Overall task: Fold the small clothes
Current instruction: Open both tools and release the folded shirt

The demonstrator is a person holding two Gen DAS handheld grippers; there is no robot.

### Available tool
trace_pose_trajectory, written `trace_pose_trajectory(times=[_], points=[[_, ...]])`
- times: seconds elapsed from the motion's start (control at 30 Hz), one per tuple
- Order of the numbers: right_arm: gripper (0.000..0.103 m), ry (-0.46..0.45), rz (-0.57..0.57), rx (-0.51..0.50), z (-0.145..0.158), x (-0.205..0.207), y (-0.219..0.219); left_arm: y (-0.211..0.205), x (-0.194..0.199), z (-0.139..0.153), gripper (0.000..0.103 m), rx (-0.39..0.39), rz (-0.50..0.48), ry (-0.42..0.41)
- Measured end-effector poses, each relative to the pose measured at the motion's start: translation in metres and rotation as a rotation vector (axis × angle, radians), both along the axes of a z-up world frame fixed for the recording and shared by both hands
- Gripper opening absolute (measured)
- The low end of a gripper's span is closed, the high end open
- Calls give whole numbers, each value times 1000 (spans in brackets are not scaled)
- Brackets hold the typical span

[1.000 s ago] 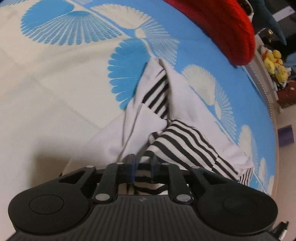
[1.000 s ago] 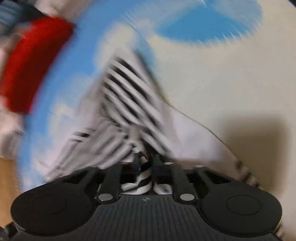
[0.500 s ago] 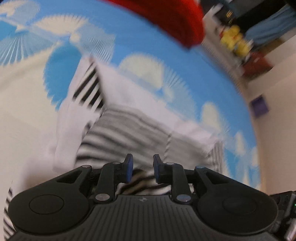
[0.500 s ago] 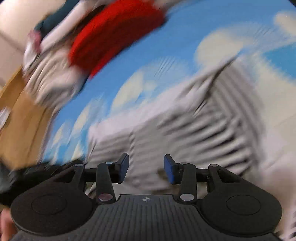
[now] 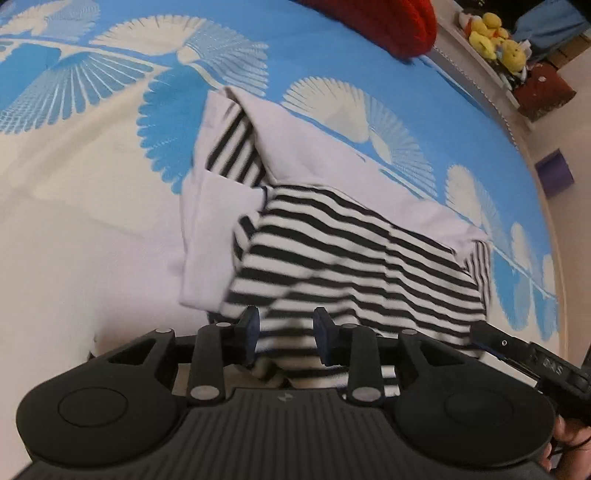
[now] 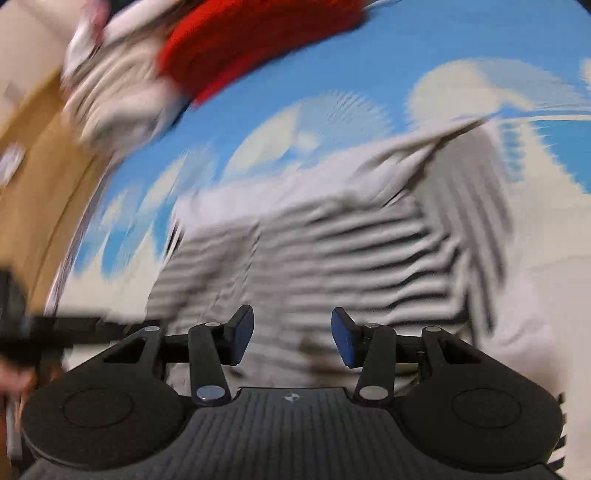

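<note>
Left tool (image 5: 286, 334): its two fingers stand apart and hold nothing; they hover just above the near edge of the striped garment (image 5: 354, 266).
Right tool (image 6: 291, 338): its fingers are also apart and empty, over the same garment (image 6: 332, 251); this view is strongly blurred, so fine details are not clear.
Striped garment: a small black-and-white striped piece with plain white parts, lying on the bed cover (image 5: 92, 155), which is blue and cream with fan shapes. The striped part is folded over the white part, and one white sleeve or flap lies at its left side.
Other things: a red knitted item (image 5: 388, 22) lies far back on the bed, well apart from the garment; yellow soft toys (image 5: 495, 33) sit beyond the bed edge.
Step in hand: I judge that one fold is laid down and both tools are free of the cloth.
Next move: it probably calls for taking a new edge or corner, maybe the loose white flap, and folding it inward. The cloth is soft, so a shallow pinch may slip.
</note>
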State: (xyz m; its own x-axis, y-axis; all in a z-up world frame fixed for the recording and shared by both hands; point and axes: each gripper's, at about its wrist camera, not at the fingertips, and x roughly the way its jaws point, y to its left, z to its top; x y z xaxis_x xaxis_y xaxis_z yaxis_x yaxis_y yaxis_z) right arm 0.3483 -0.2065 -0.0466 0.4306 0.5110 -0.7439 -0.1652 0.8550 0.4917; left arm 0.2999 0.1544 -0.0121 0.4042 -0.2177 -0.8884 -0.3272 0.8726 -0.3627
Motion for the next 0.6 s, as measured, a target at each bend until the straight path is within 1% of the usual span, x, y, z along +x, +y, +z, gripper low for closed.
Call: trace_pose_trajectory(times=[0.03,0.07,0.1,0.13,0.2,0.27,0.33,0.37,0.4,0.43,0.47,0.53,0.6], points=[[49,22,-41,-57,-6,5,-4,-1,4,-7,35,16,6,28],[49,65,-76,-130,-17,10,-8,0,5,-17,34,26,7,61],[49,112,-95,-188,-27,12,-11,2,7,-26,30,24,12,88],[49,132,-102,-203,-32,12,-14,5,10,-29,28,14,23,97],[49,113,-117,-162,-26,12,-21,8,13,-19,28,7,13,59],[49,63,-131,-97,-17,9,-24,9,16,-6,28,39,-9,13],[49,35,-170,-62,-15,7,-28,10,19,0,28,62,-18,-30],[49,43,-191,-60,-17,10,-27,11,22,-5,28,72,-18,-19],[49,73,-211,-65,-24,13,-31,13,25,-12,28,84,-19,15],[49,112,-227,-87,-34,17,-31,14,27,-20,28,89,-22,43],[48,153,-244,-131,-43,20,-33,16,28,-24,28,81,-19,52],[47,155,-253,-113,-44,23,-33,16,28,-18,28,68,-20,43],[48,118,-257,-79,-34,25,-32,18,28,-5,28,65,-40,5]])
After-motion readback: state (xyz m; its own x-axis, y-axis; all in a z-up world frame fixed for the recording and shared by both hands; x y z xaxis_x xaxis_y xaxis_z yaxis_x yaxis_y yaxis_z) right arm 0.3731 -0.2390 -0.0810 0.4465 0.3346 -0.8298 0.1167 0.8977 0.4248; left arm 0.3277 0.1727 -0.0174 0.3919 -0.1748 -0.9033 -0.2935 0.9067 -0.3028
